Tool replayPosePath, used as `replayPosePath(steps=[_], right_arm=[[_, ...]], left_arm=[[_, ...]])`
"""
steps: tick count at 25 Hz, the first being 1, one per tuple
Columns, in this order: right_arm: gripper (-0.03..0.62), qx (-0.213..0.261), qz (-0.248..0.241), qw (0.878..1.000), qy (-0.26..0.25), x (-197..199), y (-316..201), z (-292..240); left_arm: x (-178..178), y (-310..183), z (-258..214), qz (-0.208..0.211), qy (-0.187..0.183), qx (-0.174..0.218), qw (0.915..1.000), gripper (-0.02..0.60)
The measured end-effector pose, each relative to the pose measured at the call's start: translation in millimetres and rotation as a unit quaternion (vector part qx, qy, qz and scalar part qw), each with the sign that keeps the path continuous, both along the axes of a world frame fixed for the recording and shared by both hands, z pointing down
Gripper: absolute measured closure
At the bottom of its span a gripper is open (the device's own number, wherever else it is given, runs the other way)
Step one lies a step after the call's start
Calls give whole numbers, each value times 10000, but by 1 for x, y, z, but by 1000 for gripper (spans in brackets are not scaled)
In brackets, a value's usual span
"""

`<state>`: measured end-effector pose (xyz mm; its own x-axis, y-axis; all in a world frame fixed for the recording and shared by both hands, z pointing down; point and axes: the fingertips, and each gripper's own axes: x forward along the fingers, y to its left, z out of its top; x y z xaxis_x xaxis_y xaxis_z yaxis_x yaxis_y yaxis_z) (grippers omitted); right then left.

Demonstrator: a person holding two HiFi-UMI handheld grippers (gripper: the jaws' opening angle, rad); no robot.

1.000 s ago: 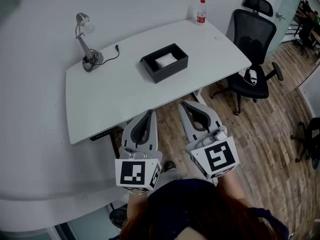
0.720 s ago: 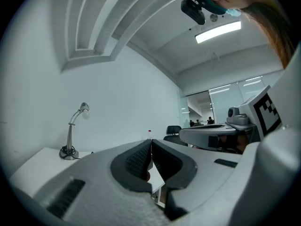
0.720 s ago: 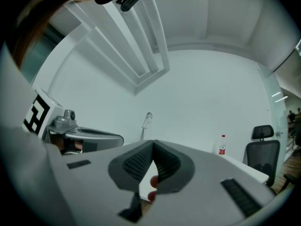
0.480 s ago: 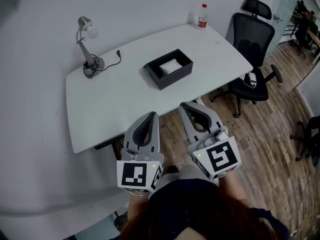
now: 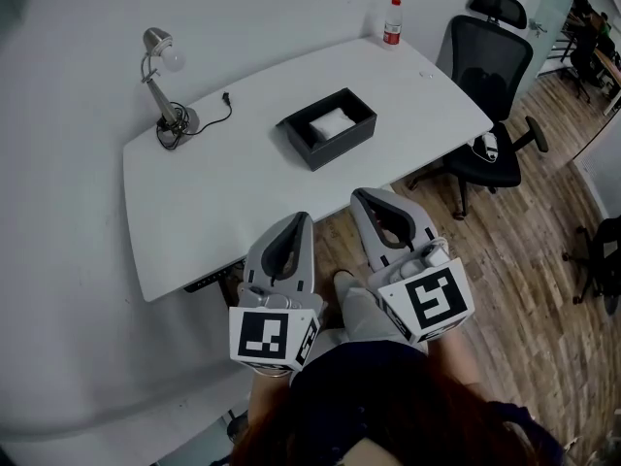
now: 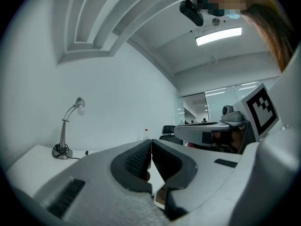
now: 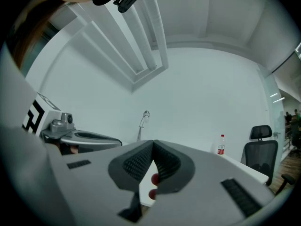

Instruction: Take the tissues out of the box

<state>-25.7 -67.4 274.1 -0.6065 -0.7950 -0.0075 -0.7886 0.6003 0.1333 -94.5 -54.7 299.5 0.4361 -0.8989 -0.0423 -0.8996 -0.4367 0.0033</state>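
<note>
A black open box [image 5: 328, 128] sits on the white table [image 5: 223, 202], with white tissues [image 5: 331, 122] showing inside it. Both grippers are held low in front of the person, short of the table's near edge and well away from the box. My left gripper [image 5: 299, 217] has its jaws pressed together with nothing between them, seen also in the left gripper view [image 6: 151, 142]. My right gripper [image 5: 363, 195] is likewise shut and empty, as the right gripper view [image 7: 153, 144] shows. Each gripper's marker cube faces the head camera.
A desk lamp [image 5: 163, 81] with a cable stands at the table's far left. A bottle with a red label [image 5: 392, 22] stands at the far right corner. A black office chair [image 5: 488, 95] is right of the table on the wooden floor [image 5: 524, 289].
The view has shifted slightly; the table and box sit a little lower and nearer in the head view. Both grippers have edged forward toward the table and stay shut.
</note>
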Motion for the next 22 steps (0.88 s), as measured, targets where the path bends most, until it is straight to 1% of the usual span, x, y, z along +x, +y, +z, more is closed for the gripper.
replayPosePath(steps=[6,22], right_arm=[[576,37,21,10000,67,-2,-15,-1],[576,-118,101,9998,130,-4,-68,7]], left_arm=[[-2,-16,-1,29,-13,-5,10000,557],[-3,-67,-1,174,-88,-17,9998,557]])
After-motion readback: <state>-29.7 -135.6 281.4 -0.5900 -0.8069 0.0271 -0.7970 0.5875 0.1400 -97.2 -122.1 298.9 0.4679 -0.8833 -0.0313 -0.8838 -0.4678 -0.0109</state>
